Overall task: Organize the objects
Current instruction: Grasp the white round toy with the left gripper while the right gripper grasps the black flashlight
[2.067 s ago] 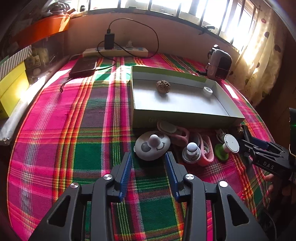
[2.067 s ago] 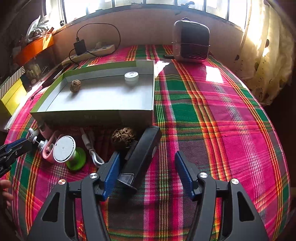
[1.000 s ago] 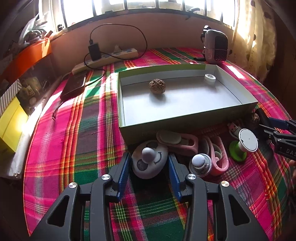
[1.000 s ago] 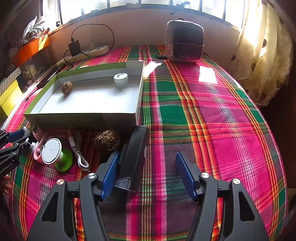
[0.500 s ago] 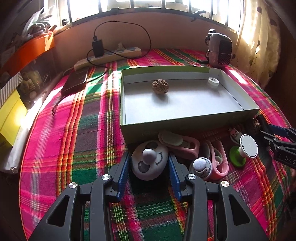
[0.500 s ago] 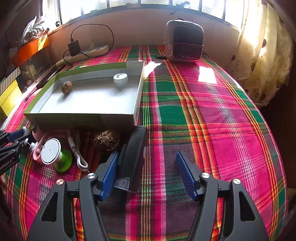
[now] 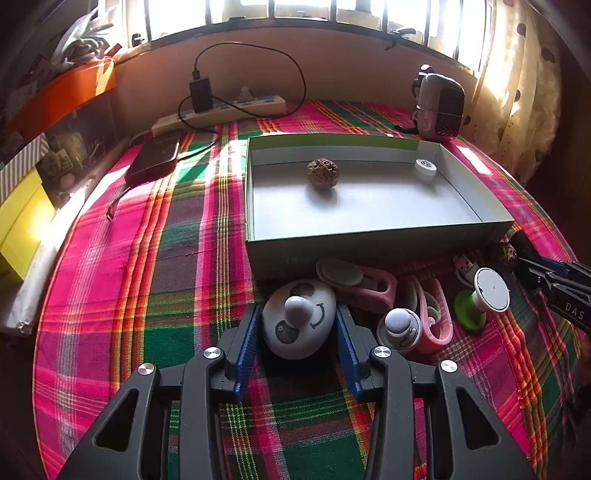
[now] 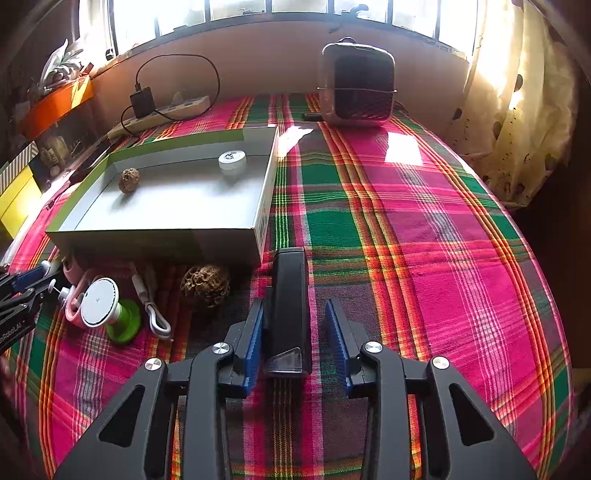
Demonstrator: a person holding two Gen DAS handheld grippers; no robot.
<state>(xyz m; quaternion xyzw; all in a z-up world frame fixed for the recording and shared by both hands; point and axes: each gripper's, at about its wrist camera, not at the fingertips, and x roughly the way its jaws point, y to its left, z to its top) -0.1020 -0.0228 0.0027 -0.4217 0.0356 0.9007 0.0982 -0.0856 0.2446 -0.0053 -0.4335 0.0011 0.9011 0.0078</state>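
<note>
A shallow green-rimmed box (image 7: 376, 240) is set on the plaid cloth – a walnut (image 7: 322, 172) and a white cap (image 7: 424, 168) lie inside. Before its front wall are ranged a white smiley-faced oval (image 7: 299, 325), pink clips (image 7: 430, 317), a green-stemmed white disc (image 7: 491, 290), a second walnut (image 8: 205, 284) and an upended black device (image 8: 289, 314).

Bare cloth (image 8: 424, 258) right of box (image 8: 264, 206)

Home, looks like a bedroom or living room: plaid cloth (image 8: 406, 229) over a soft surface, barred window (image 7: 295, 11) with spotted curtain (image 8: 517, 129), power strip (image 7: 221, 110) with charger plugged in, small heater (image 8: 356, 85), cluttered side shelf (image 7: 55, 103).
</note>
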